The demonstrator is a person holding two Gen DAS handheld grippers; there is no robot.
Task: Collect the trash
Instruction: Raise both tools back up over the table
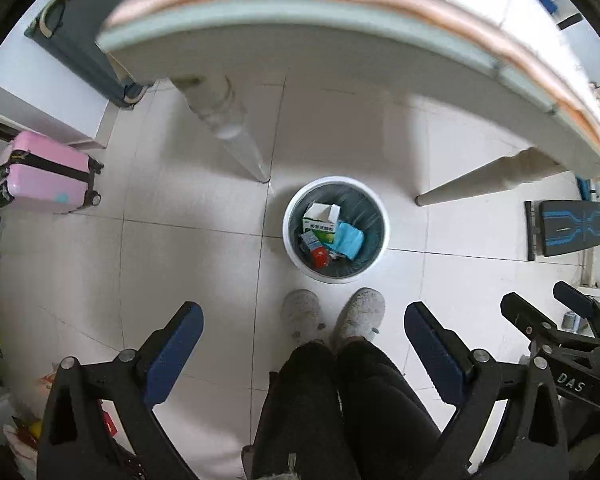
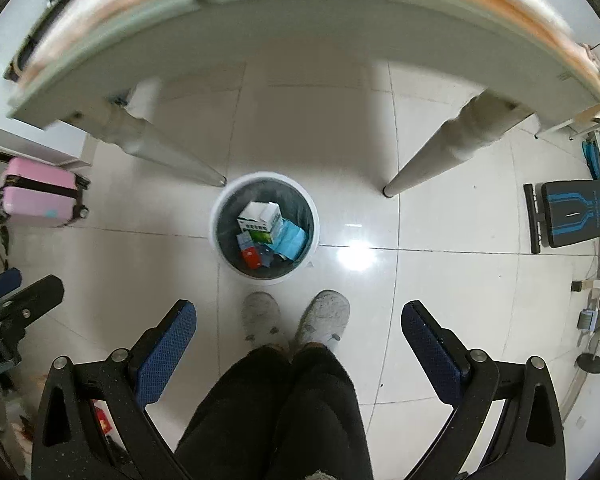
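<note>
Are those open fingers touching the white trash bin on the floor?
Apart. In the right wrist view the right gripper is open and empty, with bare floor tile and the person's slippers between it and the trash bin.

The person is wearing loose black trousers (image 2: 284, 412) and fuzzy pale-grey slippers (image 2: 326, 314). Each matte black two-finger gripper (image 1: 302, 316) is carrying blue textured pads (image 2: 162, 356), silver screws, and white "DAS" lettering (image 1: 570, 382) on one frame.

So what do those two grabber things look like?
Both the left gripper and right gripper are black frames with silver bolts and two fingers carrying dark blue textured pads. White letters "DAS" mark the right one's side.
</note>
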